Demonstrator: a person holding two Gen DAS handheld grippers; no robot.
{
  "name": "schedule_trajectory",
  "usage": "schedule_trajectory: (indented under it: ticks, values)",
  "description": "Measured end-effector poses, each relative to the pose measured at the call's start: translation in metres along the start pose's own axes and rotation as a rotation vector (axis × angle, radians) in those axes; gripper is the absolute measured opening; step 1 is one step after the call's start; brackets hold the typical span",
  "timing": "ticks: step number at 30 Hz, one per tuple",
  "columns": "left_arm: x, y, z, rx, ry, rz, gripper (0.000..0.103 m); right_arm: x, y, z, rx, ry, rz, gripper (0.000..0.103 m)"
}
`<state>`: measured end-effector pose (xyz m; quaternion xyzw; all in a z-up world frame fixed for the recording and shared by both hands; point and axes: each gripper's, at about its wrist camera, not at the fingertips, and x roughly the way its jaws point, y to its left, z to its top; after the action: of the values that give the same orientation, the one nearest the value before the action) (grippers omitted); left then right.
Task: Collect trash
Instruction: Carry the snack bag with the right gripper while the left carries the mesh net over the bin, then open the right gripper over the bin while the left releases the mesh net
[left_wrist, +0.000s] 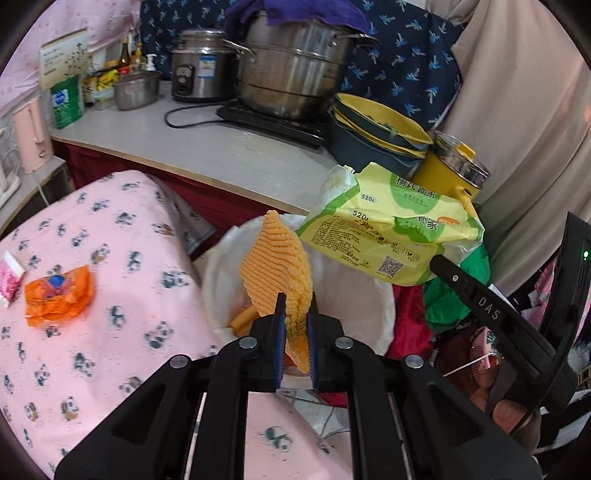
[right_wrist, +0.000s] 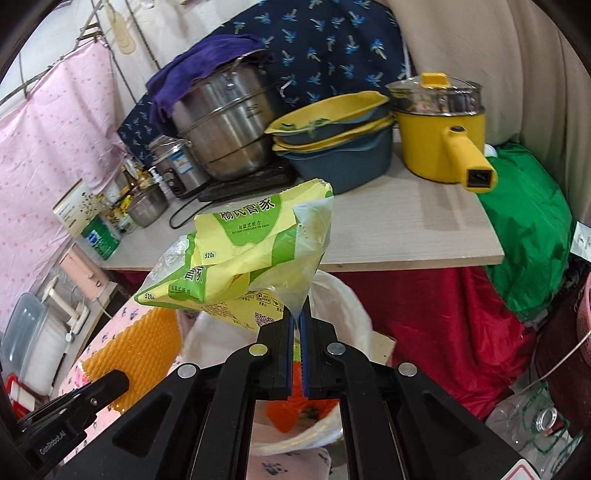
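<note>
bright, even indoor light | soft shadows | fisheye bending (dark corners) | sharp

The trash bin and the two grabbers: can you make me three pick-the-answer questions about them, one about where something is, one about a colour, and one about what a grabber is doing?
1. Where does the orange foam net hang?
A. Above the white-lined trash bin
B. On the counter
C. Inside the steel pot

2. What colour is the crumpled wrapper on the panda cloth?
A. Blue
B. Orange
C. Green

3. What is the right gripper doing?
A. Wide open
B. Resting on the counter
C. Shut on the yellow-green tissue bag

Answers: 1 A, the left gripper holds the net over the bin's opening. 2 B, it is plainly orange. 3 C, the bag's clear edge is pinched between its fingers.
</note>
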<state>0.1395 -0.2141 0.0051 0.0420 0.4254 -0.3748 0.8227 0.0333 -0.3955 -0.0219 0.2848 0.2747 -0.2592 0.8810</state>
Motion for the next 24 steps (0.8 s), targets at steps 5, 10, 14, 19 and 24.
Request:
schedule_trajectory:
  ticks: [5, 10, 14, 19, 24]
  values:
    - [0.025, -0.014, -0.001, 0.003, 0.048, -0.067, 0.01, 0.004, -0.02, -0.003, 0.02, 0.012, -0.026, 0.003]
    - [0.045, -0.015, 0.0, -0.036, 0.09, -0.102, 0.01, 0.012, -0.026, -0.005, 0.025, 0.027, -0.036, 0.003]
    - [0.055, -0.004, -0.002, -0.062, 0.104, -0.086, 0.035, 0.019, -0.022, -0.008, 0.019, 0.038, -0.038, 0.004]
    - [0.057, 0.015, -0.003, -0.117, 0.091, -0.057, 0.057, 0.032, -0.011, -0.011, 0.009, 0.056, -0.034, 0.008]
    - [0.045, 0.031, -0.001, -0.141, 0.048, -0.001, 0.063, 0.041, 0.005, -0.016, -0.027, 0.086, -0.004, 0.022]
